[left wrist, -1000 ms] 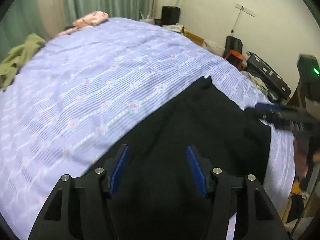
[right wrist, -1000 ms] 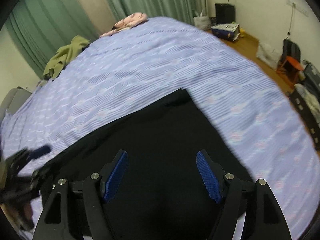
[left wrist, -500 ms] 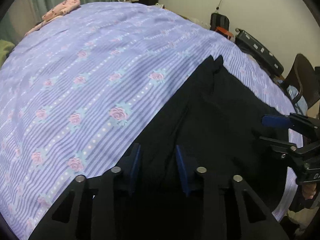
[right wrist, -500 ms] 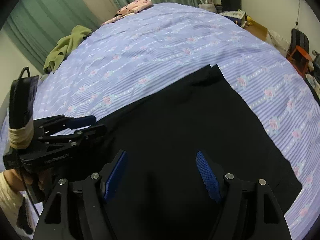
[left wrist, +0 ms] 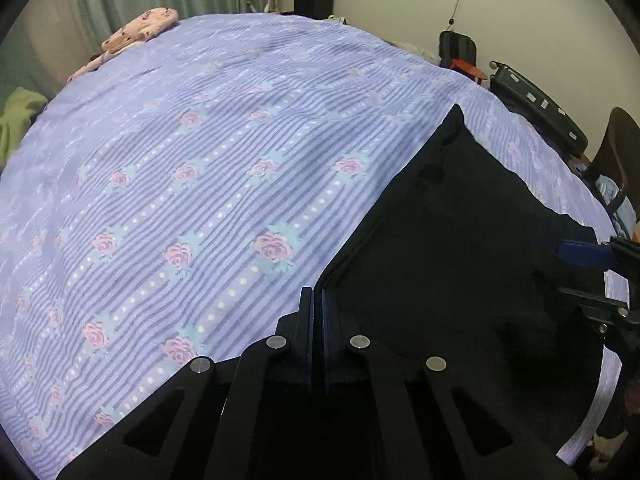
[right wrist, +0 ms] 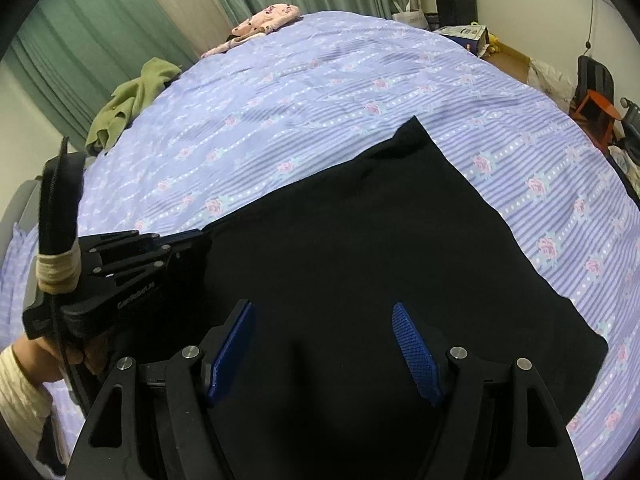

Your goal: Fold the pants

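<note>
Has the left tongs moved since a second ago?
Yes. The left tongs came down to the black pants' edge, nearer the floral purple bedsheet, its jaws just closing on it.

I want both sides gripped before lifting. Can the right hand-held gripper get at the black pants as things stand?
Probably yes: the right hand-held gripper hangs open directly over the black fabric pants, nothing between them; the left hand-held gripper is off at their edge.

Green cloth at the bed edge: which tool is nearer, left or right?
Left. The left tool sits at the black pants' edge on the green cloth's side; the right tool hovers over the pants' middle, farther away.
</note>
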A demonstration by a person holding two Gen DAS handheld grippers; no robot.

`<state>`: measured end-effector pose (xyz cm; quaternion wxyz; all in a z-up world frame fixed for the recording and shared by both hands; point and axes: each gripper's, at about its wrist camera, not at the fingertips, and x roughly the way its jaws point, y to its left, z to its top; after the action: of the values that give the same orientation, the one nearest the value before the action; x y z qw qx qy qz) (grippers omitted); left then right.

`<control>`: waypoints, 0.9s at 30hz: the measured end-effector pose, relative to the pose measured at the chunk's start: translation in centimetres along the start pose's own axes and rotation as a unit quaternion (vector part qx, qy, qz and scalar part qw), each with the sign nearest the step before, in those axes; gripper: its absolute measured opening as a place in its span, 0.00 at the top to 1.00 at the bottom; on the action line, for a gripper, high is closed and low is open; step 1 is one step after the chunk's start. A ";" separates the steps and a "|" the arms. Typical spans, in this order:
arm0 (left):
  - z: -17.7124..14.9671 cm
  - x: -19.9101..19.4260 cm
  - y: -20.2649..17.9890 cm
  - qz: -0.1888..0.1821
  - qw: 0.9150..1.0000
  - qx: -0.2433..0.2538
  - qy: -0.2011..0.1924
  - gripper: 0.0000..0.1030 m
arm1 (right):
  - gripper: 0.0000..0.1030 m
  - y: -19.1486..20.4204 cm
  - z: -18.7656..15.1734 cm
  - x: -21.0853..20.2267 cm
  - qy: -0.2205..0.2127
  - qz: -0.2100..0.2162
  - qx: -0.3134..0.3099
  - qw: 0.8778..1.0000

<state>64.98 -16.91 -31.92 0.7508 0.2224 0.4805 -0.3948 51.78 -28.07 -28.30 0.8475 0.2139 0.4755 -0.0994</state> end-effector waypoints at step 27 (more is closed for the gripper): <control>-21.3 -15.1 9.5 0.115 0.955 -0.273 -0.010 0.36 | 0.30 14.7 -6.7 -2.9 0.065 0.081 -0.165 0.981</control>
<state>57.59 9.61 -28.16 0.8280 0.0589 0.5337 -0.1615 50.63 -12.04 -24.95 0.8437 0.1154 0.5204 0.0633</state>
